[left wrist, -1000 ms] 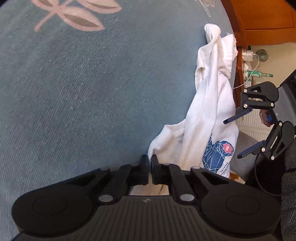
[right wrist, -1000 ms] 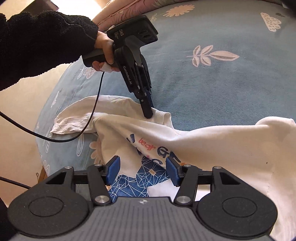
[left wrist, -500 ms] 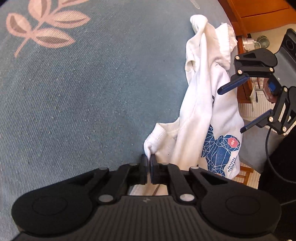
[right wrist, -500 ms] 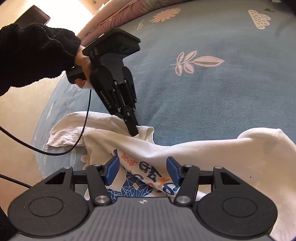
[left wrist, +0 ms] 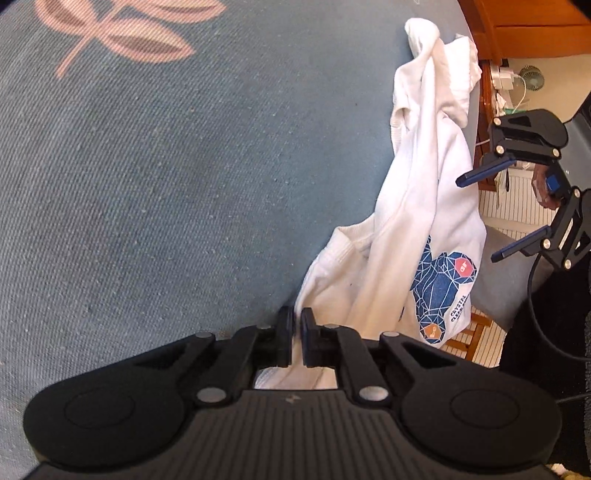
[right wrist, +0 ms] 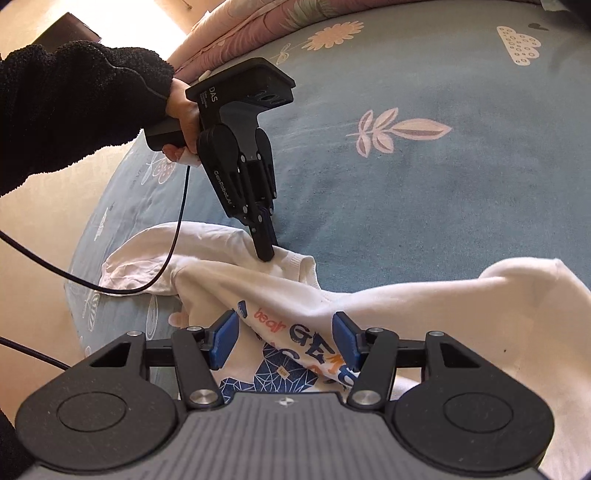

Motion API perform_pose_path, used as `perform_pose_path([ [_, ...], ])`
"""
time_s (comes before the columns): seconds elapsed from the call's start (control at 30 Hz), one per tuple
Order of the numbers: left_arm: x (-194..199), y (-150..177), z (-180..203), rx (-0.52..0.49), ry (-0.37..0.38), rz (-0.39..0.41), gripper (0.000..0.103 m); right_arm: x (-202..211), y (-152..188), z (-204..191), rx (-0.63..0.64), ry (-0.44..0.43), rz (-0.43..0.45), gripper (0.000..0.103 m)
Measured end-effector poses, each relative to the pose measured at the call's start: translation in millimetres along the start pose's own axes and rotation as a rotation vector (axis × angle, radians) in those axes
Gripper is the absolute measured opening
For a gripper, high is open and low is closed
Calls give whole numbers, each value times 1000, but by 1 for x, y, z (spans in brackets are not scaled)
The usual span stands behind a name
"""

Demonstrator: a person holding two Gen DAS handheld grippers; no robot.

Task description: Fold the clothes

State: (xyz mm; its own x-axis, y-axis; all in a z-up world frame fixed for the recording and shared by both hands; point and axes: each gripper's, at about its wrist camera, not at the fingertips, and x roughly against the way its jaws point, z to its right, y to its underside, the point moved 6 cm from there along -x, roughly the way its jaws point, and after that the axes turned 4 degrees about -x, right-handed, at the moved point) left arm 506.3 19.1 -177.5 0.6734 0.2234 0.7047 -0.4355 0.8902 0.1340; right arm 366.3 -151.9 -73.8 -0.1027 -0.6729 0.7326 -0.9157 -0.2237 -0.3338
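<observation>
My left gripper [left wrist: 294, 332] is clenched on the ribbed edge of the white sweatshirt [left wrist: 417, 206], a thin fold of cloth pinched between its black pads right at the tips, and the garment trails away from there to the right in a bunched, twisted heap across the blue bedspread [left wrist: 166, 184]. My right gripper [right wrist: 282, 341] is released, its blue pads [right wrist: 223, 338] standing wide apart just above the printed chest of the sweatshirt, with the cloth passing under the gap and not gripped. From the right wrist I can read "bear" in orange script and "GEM" in dark blue capitals on the print, above a blue geometric figure drawn in white lines; the left gripper's body carries "DAS" in white on its top block and a line of small lettering down its side that I cannot make out fully. The left wrist view shows the same print sideways, with small vertical writing starting "CRYSTAL". Only the right wrist view shows my hand [right wrist: 181, 122] in its black fleece sleeve, the cable [right wrist: 173, 236] draped over the cloth, and the pink quilt [right wrist: 251, 33] at the bed's far edge; only the left shows the wooden furniture [left wrist: 532, 26] and a small fan [left wrist: 532, 75] beyond the bed.
</observation>
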Motion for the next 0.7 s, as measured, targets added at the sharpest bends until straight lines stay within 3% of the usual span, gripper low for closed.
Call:
perform_pose_path([
  [0.13, -10, -3, 2, 13, 48, 19, 8, -4, 9, 12, -48, 3, -12, 62],
  [0.23, -12, -5, 10, -30, 16, 16, 9, -6, 10, 11, -55, -6, -3, 62],
  [0.3, -10, -1, 19, -56, -46, 37, 9, -6, 9, 8, -41, 3, 7, 62],
  [0.43, 3, 10, 44, -53, -246, 136, 2, 3, 6, -2, -23, 10, 30, 62],
  [0.57, 44, 19, 54, 21, -377, 294, 2, 18, 3, -15, 0, 26, 47, 62],
  [0.7, 92, 30, 40, 122, -505, 393, 2, 33, -4, -25, 30, 52, 62, 62],
])
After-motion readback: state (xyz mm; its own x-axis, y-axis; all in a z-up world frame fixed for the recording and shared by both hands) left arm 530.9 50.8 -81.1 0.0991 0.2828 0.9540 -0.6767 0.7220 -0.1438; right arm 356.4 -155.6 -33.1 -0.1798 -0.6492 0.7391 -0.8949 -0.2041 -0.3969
